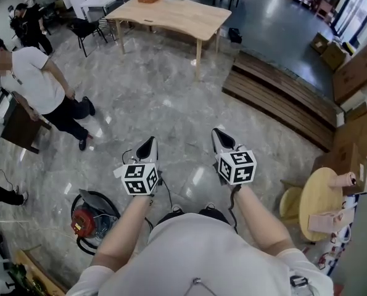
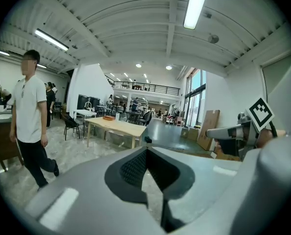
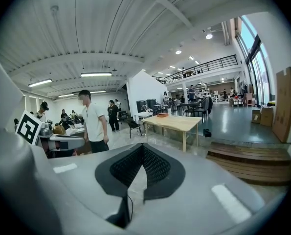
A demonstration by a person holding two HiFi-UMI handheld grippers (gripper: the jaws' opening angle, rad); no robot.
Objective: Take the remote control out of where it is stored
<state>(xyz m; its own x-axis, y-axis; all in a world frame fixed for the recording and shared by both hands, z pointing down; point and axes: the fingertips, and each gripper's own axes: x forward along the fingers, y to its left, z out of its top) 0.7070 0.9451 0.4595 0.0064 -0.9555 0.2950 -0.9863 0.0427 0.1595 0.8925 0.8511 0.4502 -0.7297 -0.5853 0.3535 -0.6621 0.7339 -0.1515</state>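
I hold the left gripper (image 1: pixel 150 141) and right gripper (image 1: pixel 218 134) above the floor (image 1: pixel 171 103). Both jaw pairs pressed together, empty.

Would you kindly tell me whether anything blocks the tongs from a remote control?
No remote control or storage shows in any view, so no obstacle can be judged. The left tongs and right tongs hang shut over grey marble floor.

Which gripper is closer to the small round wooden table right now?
Right. The right gripper is in the air to the left of the round wooden table; the left gripper is farther left again.
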